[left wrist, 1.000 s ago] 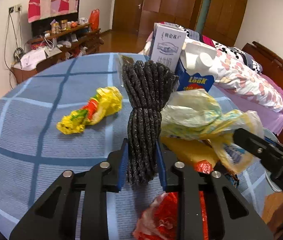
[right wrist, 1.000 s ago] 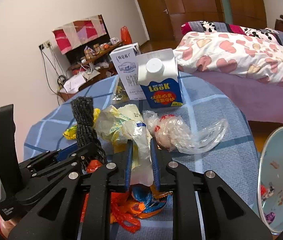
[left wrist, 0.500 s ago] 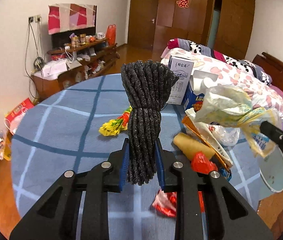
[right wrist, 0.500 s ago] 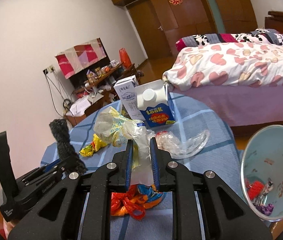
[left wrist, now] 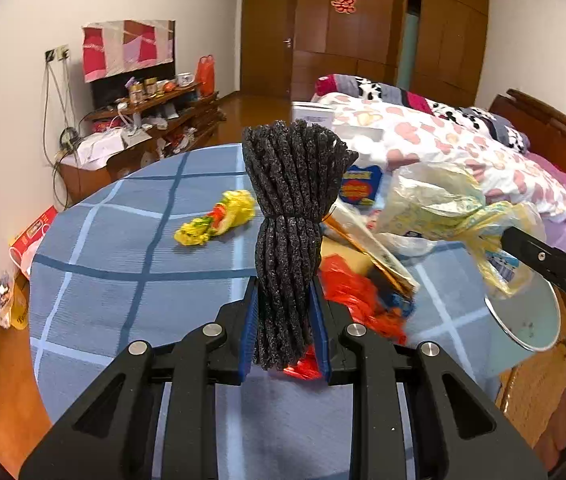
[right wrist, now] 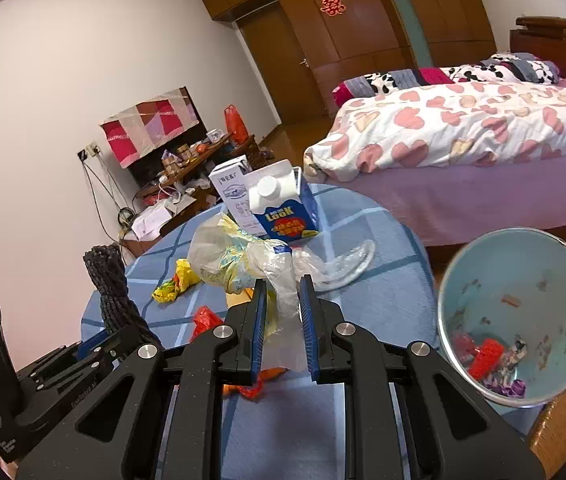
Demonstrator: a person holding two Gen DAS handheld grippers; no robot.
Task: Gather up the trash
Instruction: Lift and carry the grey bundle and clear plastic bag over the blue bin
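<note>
Left gripper (left wrist: 285, 330) clamped tight on a bundle of black, rough-textured strips (left wrist: 291, 216), held upright above the round table with blue checked cloth (left wrist: 131, 280). Right gripper (right wrist: 281, 320) pinched shut on a crumpled clear and yellow plastic bag (right wrist: 239, 256), raised off the cloth, near the pale blue round bin (right wrist: 523, 280) with scraps at its bottom. Left on the table: a crumpled yellow wrapper (left wrist: 215, 222), red plastic scraps (left wrist: 347, 292), a blue-and-white carton (right wrist: 283, 208).

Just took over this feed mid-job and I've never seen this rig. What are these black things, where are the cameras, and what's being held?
No robot: a person carries two hand-held grippers, each with a fisheye camera looking along its fingers. In the left view the left gripper is shut on a black cord bundle. In the right view the right gripper is shut on a crumpled plastic bag. On the blue checked table lie a yellow wrapper, red wrappers and two cartons. The blue bin stands at the right.
</note>
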